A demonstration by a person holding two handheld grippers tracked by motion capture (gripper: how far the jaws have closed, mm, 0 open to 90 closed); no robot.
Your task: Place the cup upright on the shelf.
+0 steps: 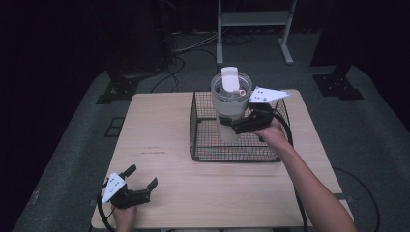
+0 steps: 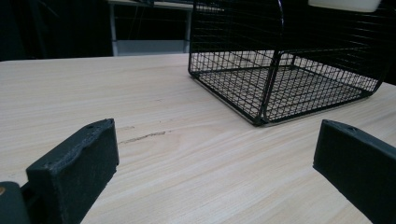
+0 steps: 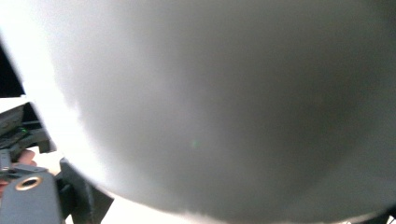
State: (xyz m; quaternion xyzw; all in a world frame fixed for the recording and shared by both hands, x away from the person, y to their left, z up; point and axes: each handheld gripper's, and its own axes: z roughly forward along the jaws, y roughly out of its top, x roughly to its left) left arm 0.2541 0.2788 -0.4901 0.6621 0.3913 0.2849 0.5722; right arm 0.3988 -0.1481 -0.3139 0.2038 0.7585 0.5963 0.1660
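Note:
A white tumbler (image 1: 227,113) with a clear lid (image 1: 230,85) stands upright over the black wire basket (image 1: 232,154), and my right gripper (image 1: 238,126) is shut on its lower body. In the right gripper view the tumbler's wall (image 3: 224,107) presses close, with one dark finger (image 3: 81,198) at the lower left. The left gripper view catches the tumbler's base (image 2: 343,3) hanging at about the height of the basket's (image 2: 280,79) rim. My left gripper (image 1: 142,176) rests near the table's front left corner, open with nothing between its jaws (image 2: 217,163).
The basket sits on the right half of the light wooden table (image 1: 159,125). A dark scratch (image 2: 140,136) marks the wood ahead of the left gripper. Beyond the table are a grey floor, cables and a metal stand (image 1: 254,29).

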